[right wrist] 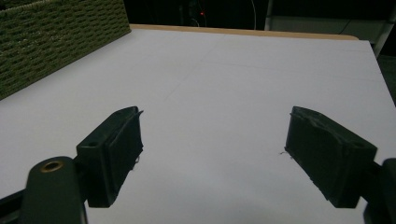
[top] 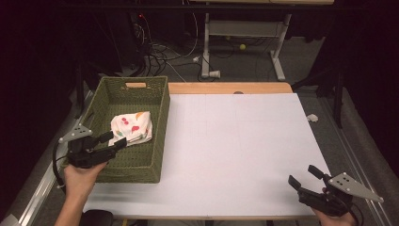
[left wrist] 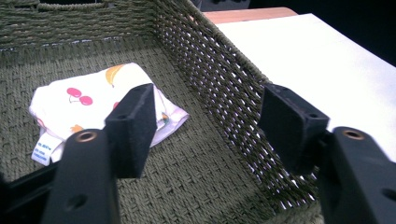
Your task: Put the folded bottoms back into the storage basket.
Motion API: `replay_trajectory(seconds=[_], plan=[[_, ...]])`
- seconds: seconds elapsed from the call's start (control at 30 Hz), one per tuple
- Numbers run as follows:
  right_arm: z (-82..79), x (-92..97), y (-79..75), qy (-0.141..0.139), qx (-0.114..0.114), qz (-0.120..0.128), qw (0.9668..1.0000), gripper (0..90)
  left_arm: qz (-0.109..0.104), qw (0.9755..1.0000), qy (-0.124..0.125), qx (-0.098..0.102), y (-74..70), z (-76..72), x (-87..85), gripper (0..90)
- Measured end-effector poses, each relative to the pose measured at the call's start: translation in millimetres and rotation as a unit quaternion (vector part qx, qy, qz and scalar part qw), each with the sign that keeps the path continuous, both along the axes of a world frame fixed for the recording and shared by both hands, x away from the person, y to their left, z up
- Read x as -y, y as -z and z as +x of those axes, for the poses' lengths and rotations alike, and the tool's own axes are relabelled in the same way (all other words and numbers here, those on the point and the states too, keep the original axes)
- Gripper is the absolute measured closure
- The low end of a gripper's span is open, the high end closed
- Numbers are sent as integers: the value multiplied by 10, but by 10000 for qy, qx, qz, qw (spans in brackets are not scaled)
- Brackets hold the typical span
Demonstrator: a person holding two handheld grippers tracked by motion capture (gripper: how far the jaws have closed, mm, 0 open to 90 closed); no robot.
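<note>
The folded cloth (top: 132, 128) with fruit print lies inside the green woven basket (top: 160, 123), in the left-centre part of the high view. The left tongs (top: 116, 140) are over the near part of the basket, with the jaws spread open and holding nothing. One jaw tip is just beside the lower-left corner of the cloth; whether it touches I cannot tell.

In the left gripper view the cloth (left wrist: 88, 108) is in the centre-left of the frame, ahead of the jaws and a bit to the left. The left jaw partly covers its near edge, and the right jaw stands in front of the basket wall (left wrist: 219, 88). So the gap btw. the jaws looks more at bare basket floor and wall than at the cloth. The long axis of the cloth goes from lower left to upper right in this frame, approx. across the line of the jaws.

The right tongs (top: 304, 178) are in the lower right of the high view, over the white counter (top: 244, 141), also wide open and empty, well apart from the basket.

So the left hand (top: 81, 179) is much nearer. I judge the coming move needs the left tongs to go forward and to the left in its own view, so the jaws come on both sides of the cloth edge
</note>
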State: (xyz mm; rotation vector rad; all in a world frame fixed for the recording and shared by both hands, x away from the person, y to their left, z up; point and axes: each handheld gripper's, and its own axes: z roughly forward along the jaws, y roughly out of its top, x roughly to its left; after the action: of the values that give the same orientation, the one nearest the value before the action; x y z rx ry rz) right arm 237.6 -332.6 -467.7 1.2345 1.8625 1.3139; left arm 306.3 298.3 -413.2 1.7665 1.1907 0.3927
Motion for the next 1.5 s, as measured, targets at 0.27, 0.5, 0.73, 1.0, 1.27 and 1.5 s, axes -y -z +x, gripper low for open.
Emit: replay_trajectory(seconds=[0.27,0.5,0.73,1.0,1.27,1.5], plan=[[-4,2,-1,8,-7,15,10000,192,12,10000,-9,51,15,-54,8,340],[-10,3,-3,4,9,-7,10000,192,18,9999,-21,102,36,-139,4,340],[-11,3,-4,11,6,-1,10000,192,29,9999,-59,137,62,-214,-20,340],[-12,3,-4,15,8,2,10000,192,25,9997,-115,196,97,-296,-52,340],[-12,4,-4,21,4,-6,10000,192,74,9994,-195,261,128,-390,-107,340],[-13,4,-3,17,1,-3,10000,192,49,9994,-240,263,159,-447,-141,340]])
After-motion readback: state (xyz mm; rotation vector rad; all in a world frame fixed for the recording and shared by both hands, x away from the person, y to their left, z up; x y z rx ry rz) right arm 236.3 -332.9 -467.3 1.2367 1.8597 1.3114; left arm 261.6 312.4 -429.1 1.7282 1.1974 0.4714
